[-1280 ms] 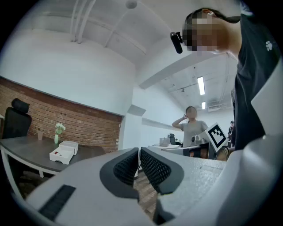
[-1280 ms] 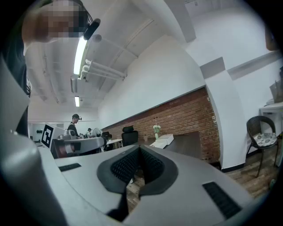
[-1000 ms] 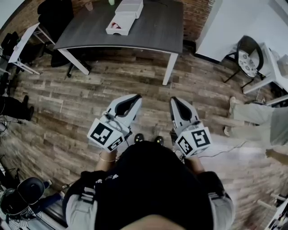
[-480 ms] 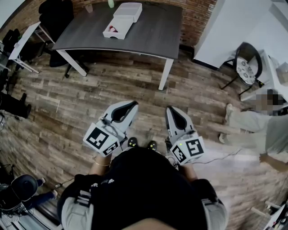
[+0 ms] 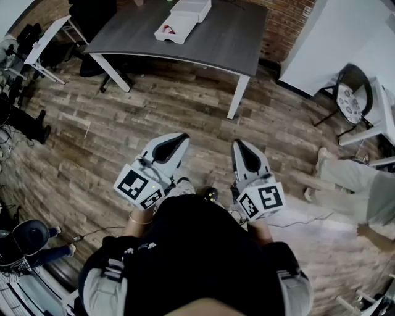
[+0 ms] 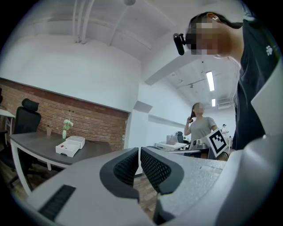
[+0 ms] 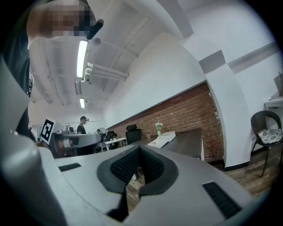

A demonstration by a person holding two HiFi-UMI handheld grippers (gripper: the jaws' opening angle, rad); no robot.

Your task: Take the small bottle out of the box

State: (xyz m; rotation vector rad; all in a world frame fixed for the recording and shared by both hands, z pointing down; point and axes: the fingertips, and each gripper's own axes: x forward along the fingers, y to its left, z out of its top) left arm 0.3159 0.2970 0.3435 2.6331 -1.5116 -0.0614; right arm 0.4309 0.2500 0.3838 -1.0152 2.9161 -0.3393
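Note:
A white open box (image 5: pixel 174 29) lies on the dark grey table (image 5: pixel 222 43) far ahead, its lid (image 5: pixel 192 8) next to it. Something red shows inside the box; I cannot make out a bottle. The left gripper view shows the box (image 6: pixel 67 149) small at the left, and the right gripper view shows the box (image 7: pixel 161 141) beyond the jaws. My left gripper (image 5: pixel 179 139) and right gripper (image 5: pixel 238 145) are held side by side at waist height over the wooden floor, well short of the table. Both are shut with nothing in them.
A small vase of flowers (image 6: pixel 66 129) stands behind the box. Black office chairs (image 5: pixel 92 15) sit at the table's left end and a round chair (image 5: pixel 352 99) at the right. A seated person's legs (image 5: pixel 345 173) stretch in from the right. Another person (image 6: pixel 201 128) stands at the back.
In the head view the table and box have slid to the right and the left-hand desks have come into sight. Both grippers keep the same shut pose in front of the body.

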